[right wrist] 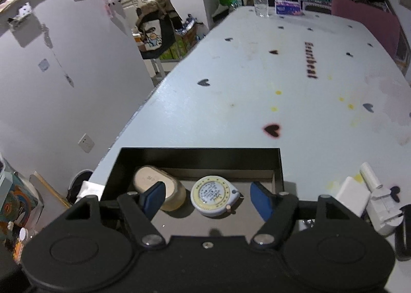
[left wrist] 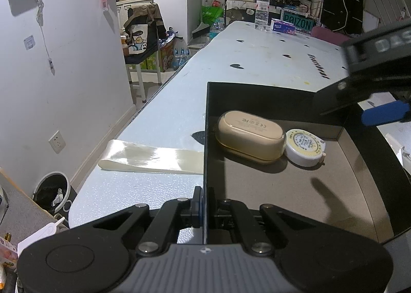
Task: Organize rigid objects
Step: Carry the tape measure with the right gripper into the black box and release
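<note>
The left gripper [left wrist: 204, 205] is clamped on the near left wall of the black box [left wrist: 205, 139], its jaws pressed together with the thin wall between them. The right gripper [right wrist: 206, 196] hangs over the box's near part with its jaws wide apart and nothing between the pads; the tape measure [right wrist: 214, 199] shows below in the gap, not touched. The box sits at the near end of the desk [right wrist: 257, 82], open at the top, with a grey-brown floor. Two things lie in it, toward its far wall: a beige oval case [left wrist: 250, 136] on the left, lying flat with small print on its upper face, and just right of it the round white tape measure with a yellow ring, the two touching or nearly so. The rest of the box floor is bare. Outside the box, a cream ribbon [left wrist: 151, 159] lies flat on the desk against the left wall. Right of the box, white items [right wrist: 370, 198] lie on the desk; what they are is unclear. At the far end stand a water bottle [left wrist: 262, 9] and a tissue pack [left wrist: 282, 26].
</note>
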Demonstrator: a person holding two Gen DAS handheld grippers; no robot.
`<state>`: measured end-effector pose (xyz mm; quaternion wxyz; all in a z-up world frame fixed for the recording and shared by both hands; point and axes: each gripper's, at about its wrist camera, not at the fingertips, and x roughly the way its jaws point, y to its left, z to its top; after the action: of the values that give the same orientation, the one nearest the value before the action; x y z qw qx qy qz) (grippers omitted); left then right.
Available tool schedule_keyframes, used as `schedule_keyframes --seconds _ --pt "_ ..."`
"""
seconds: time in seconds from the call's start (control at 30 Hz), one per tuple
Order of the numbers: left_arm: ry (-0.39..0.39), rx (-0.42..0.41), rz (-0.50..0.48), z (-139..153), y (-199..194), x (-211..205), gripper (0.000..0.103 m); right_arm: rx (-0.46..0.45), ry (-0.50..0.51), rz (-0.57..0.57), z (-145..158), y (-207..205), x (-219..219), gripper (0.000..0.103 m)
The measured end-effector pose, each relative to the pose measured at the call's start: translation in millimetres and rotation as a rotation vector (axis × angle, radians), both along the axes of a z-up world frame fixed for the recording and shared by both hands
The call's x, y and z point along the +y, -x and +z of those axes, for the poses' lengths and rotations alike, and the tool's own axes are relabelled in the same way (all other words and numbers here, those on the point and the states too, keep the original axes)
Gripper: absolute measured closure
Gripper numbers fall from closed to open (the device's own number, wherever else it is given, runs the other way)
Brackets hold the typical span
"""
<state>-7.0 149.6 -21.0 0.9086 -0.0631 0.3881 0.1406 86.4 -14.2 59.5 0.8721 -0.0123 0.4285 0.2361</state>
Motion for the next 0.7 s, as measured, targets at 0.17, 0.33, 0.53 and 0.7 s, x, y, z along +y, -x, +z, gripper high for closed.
schedule_keyframes --seconds 0.17,0.33,0.53,0.7 --pt "0.000 0.000 0.000 0 0 0 0.101 -0.028 -0.006 0.016 7 16 -11 0.028" --pt "0.001 0.000 0.001 1 0 0 0.101 -0.048 -0.006 0.019 8 32 -25 0.027" --pt "0.001 0.000 0.000 0 0 0 0.101 -0.068 -0.023 0.013 10 49 -41 0.025" --pt "0.001 0.000 0.001 0 0 0 0.101 -0.094 -0.027 0.014 11 63 -51 0.021"
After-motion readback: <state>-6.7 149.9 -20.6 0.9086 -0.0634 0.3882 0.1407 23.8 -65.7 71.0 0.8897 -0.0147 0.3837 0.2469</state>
